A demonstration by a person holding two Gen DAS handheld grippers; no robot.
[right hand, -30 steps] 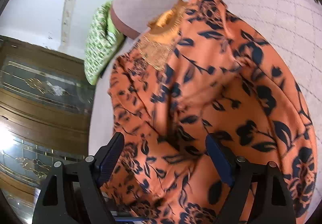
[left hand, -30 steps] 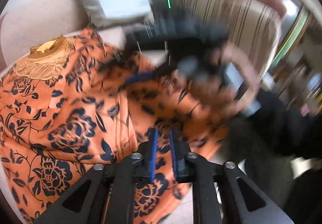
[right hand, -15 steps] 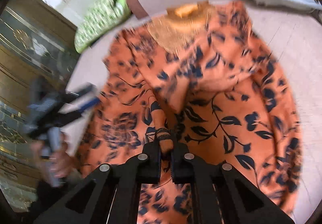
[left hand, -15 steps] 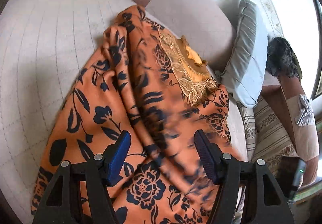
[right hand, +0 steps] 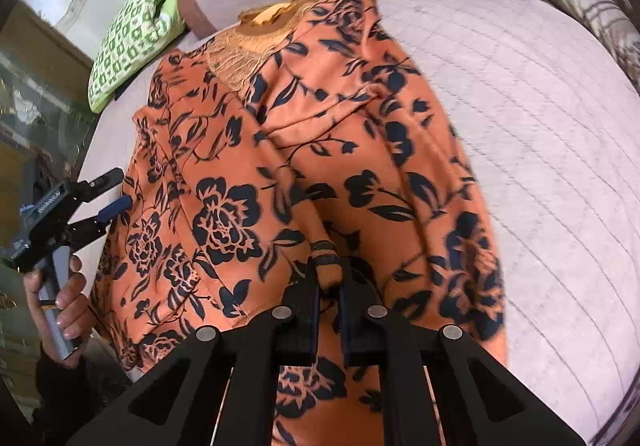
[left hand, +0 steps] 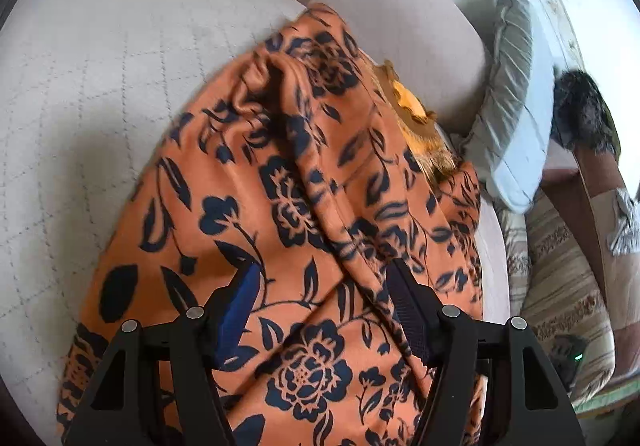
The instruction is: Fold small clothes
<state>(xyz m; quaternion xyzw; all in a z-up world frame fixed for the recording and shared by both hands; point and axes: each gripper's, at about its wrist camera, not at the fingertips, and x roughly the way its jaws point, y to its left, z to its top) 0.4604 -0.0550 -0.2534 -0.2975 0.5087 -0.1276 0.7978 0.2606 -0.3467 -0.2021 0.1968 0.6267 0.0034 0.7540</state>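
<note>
Two tools are at work, and mine do different jobs at this moment. My right tool [right hand: 329, 286] has its jaws closed to a narrow slit with a banded cuff of the orange flowered dress [right hand: 304, 149] pinched between them; the cloth rises to that pinch in a ridge, so I judge I am lifting a sleeve to carry it across the body of the garment. My left tool [left hand: 320, 310] stands with its jaws well apart and holds nothing, though a raised fold of the dress runs up between its fingers. In the right wrist view I see the same left tool [right hand: 110, 195] off to the side of the cloth, with the hand [right hand: 60, 294] wrapped round its grip, just past the dress's edge. I read that as waiting: free to pin or take the opposite edge once the sleeve comes over.

The dress lies spread under and ahead of both tools on a pale quilted bed [right hand: 540, 125], its lace neckline [right hand: 256, 33] at the far end from me, against the padded headboard [left hand: 392, 17]. A green patterned pillow [right hand: 136, 29] lies beyond the left tool's side, and a grey pillow [left hand: 512, 105] on the other. The cloth is rumpled along the middle, not flat, so I reckon the folding is at an early stage. The fabric looks thin and slippery; a small pinch like mine could let go if I pull fast.
</note>
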